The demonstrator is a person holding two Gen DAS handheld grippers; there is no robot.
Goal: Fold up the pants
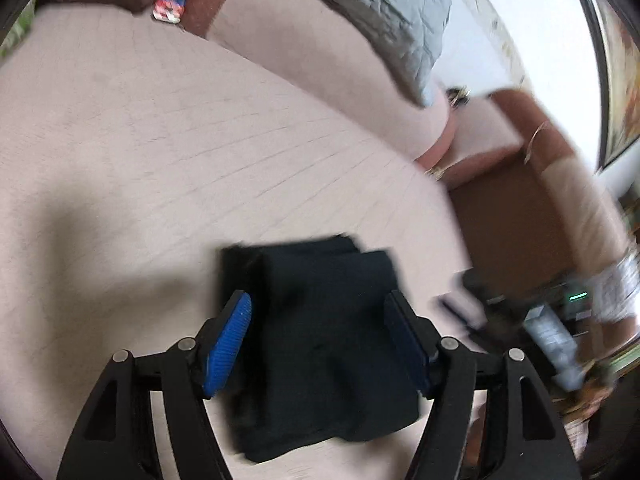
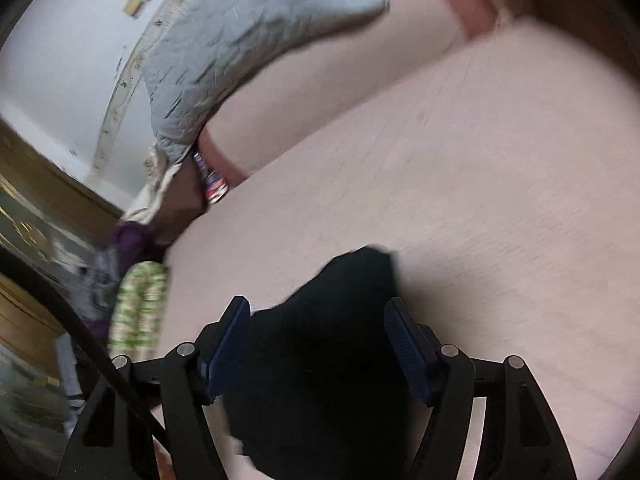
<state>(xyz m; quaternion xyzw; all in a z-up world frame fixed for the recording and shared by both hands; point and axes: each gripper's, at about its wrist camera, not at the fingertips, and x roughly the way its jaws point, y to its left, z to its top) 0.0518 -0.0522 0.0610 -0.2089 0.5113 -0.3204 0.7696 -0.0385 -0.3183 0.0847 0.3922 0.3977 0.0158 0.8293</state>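
Note:
The black pants lie folded into a small thick rectangle on the pale pink sofa seat. In the left wrist view my left gripper hovers over the bundle, jaws apart. Its blue pad stands clear of the cloth's left edge. In the right wrist view the same pants appear as a dark blurred mass under my right gripper, whose jaws also stand wide with the cloth seen between the fingers. Neither gripper pinches the fabric. The near end of the bundle is hidden behind the gripper frames.
A grey quilted cushion leans on the sofa back. A brown armrest bounds the seat on the right, with blurred dark objects beyond it. A green-and-white patterned cloth sits at the seat's left edge.

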